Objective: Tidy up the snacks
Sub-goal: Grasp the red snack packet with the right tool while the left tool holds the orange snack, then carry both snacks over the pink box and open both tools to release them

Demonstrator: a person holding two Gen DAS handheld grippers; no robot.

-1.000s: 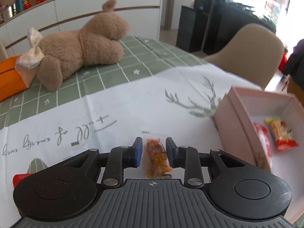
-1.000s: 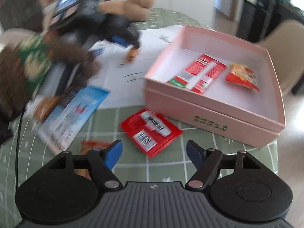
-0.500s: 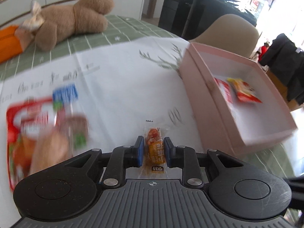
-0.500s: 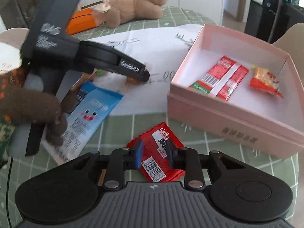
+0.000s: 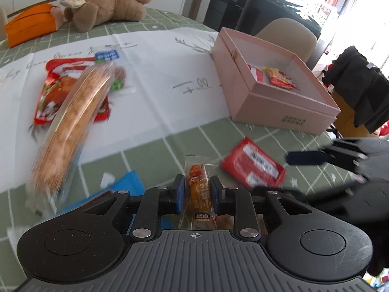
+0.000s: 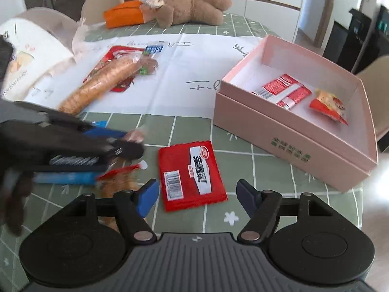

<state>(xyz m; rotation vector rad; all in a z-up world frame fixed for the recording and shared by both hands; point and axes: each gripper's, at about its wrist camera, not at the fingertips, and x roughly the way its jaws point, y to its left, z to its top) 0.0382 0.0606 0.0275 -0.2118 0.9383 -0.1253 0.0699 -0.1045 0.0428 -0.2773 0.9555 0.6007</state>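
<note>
Orange snack stick point(image 5: 199, 194): pinched between the blue pads of the left gripper point(image 5: 196, 193), long axis pointing to 12 o'clock, held over the green checked tablecloth point(image 5: 155, 153).
Left gripper: closed on the orange snack stick, a pad touching each side of the wrapper; in the right wrist view it shows as a blurred dark shape at 9 o'clock.
Red packet point(image 6: 192, 174): flat on the tablecloth, between the spread fingers of the right gripper point(image 6: 197, 192) and touching neither; in the left wrist view it lies at 2 o'clock from the held stick.
Right gripper: open wide, holding nothing, low over the tablecloth.
Pink box point(image 6: 291, 143): at 2 o'clock from the red packet, lid off; inside lie a red-and-white packet point(image 6: 283, 91) and a small orange-red packet point(image 6: 329, 105), near each other.
Biscuit roll point(image 6: 102, 85): at 11 o'clock on the white paper sheet point(image 6: 184, 77), lying across a red pouch point(image 6: 114, 53).
Blue packet point(image 5: 121, 187): just left of the left gripper, partly hidden.
Plush toy point(image 6: 192, 6): at the far edge, 12 o'clock, beside an orange cushion point(image 6: 121, 15).
</note>
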